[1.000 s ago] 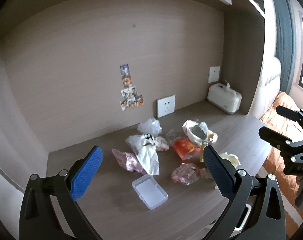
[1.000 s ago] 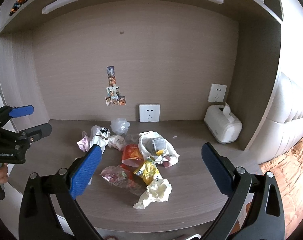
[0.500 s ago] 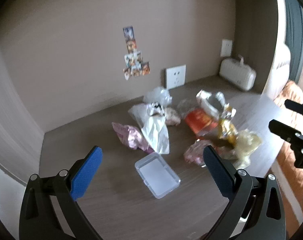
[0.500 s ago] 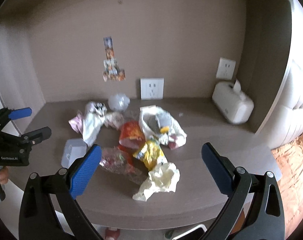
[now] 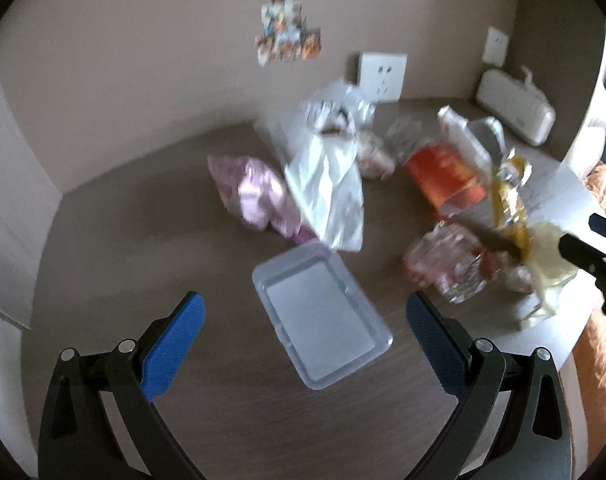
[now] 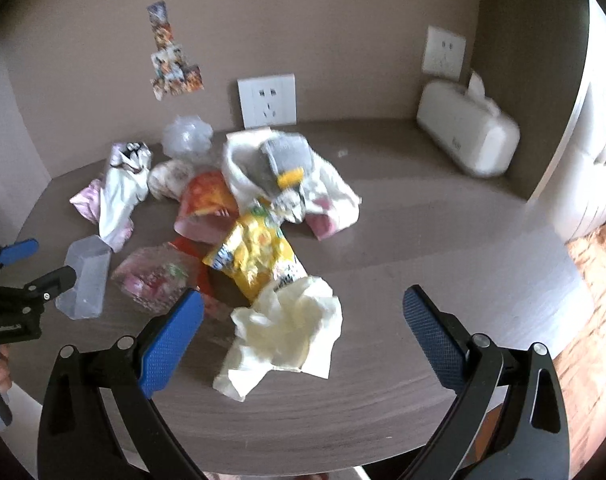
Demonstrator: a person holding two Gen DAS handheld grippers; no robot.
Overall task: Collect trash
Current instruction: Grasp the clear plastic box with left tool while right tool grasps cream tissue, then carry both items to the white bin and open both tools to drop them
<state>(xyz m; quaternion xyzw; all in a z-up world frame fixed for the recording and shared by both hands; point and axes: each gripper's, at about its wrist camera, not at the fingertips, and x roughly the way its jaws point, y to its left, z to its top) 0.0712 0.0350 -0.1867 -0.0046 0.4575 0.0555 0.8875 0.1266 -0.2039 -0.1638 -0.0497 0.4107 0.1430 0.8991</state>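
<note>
Trash lies scattered on a dark wooden desk (image 6: pixel 443 240). My left gripper (image 5: pixel 303 332) is open and empty, just above a clear plastic box (image 5: pixel 321 316) that lies between its fingers. Behind the box are a pink wrapper (image 5: pixel 255 196), a white plastic bag (image 5: pixel 331 184) and an orange packet (image 5: pixel 443 176). My right gripper (image 6: pixel 303 328) is open and empty, over a crumpled pale yellow tissue (image 6: pixel 287 332). Beyond it lie a yellow snack wrapper (image 6: pixel 255 256), a clear wrapper with pink contents (image 6: pixel 155 276) and a white bag with grey lining (image 6: pixel 279 168).
A white tissue box (image 6: pixel 467 136) stands at the back right corner. A wall socket (image 6: pixel 267 96) and stickers (image 6: pixel 171 56) are on the back wall. The desk's front edge (image 6: pixel 303 456) runs under my right gripper. Bedding (image 6: pixel 595 280) shows at the right.
Both grippers have moved forward and down towards the desk. The clear box now sits between the left fingers and the yellow tissue between the right fingers. Both stay open.
</note>
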